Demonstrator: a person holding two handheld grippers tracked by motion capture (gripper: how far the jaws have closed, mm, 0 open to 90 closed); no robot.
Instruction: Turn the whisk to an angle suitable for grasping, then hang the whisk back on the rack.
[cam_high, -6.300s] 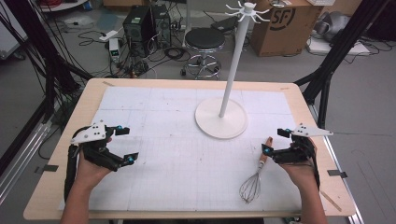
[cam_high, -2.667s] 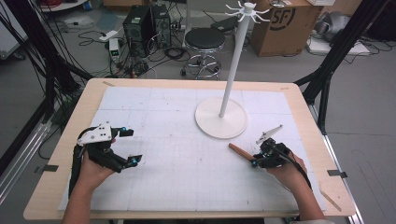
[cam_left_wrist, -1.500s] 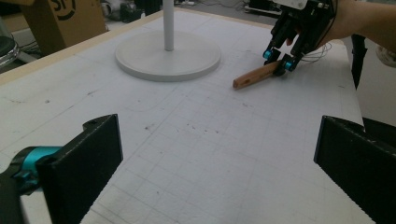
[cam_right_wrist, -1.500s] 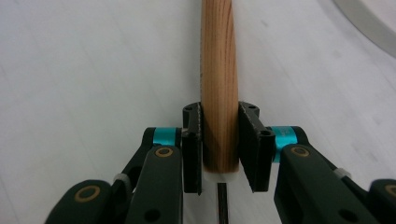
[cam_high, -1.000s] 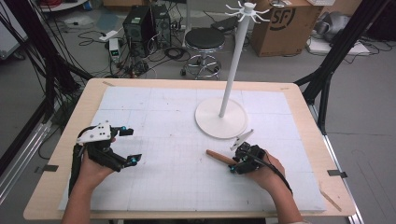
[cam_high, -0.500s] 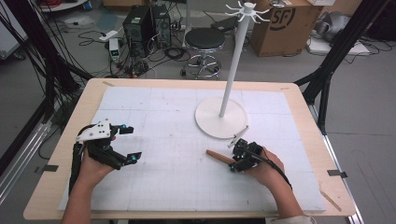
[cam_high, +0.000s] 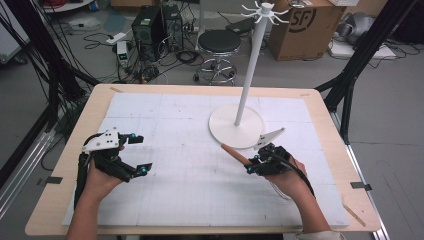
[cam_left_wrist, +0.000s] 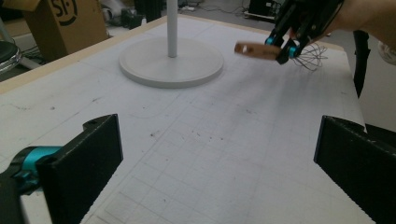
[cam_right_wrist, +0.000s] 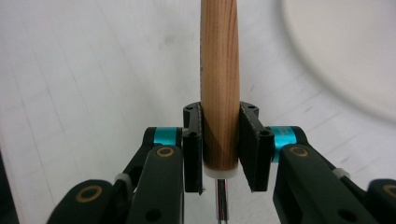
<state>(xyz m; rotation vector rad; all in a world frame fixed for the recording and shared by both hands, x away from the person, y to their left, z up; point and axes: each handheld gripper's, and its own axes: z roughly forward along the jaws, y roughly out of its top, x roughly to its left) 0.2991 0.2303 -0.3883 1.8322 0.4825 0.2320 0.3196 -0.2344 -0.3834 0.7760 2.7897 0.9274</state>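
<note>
A whisk with a wooden handle (cam_high: 234, 153) is held just above the mat, close in front of the white hook stand's round base (cam_high: 236, 126). My right gripper (cam_high: 255, 166) is shut on the handle (cam_right_wrist: 219, 88) near its wire end, and the handle tip points to the far left. The left gripper view shows the handle (cam_left_wrist: 254, 49) in the right gripper (cam_left_wrist: 281, 49), with the wire loops (cam_left_wrist: 310, 52) behind it. My left gripper (cam_high: 141, 154) rests at the mat's left side, open and holding nothing, its jaws wide apart (cam_left_wrist: 219, 140).
The stand's tall pole (cam_high: 250, 65) rises from the base (cam_left_wrist: 172, 60) to a ring of hooks at the top. A white gridded mat (cam_high: 190, 175) covers the wooden table. A stool, cables and a cardboard box lie beyond the far edge.
My right gripper closed on the whisk at the table's right, lifted it and carried it left toward the stand base. The handle tip has just swung toward the base. The left gripper stayed put.
</note>
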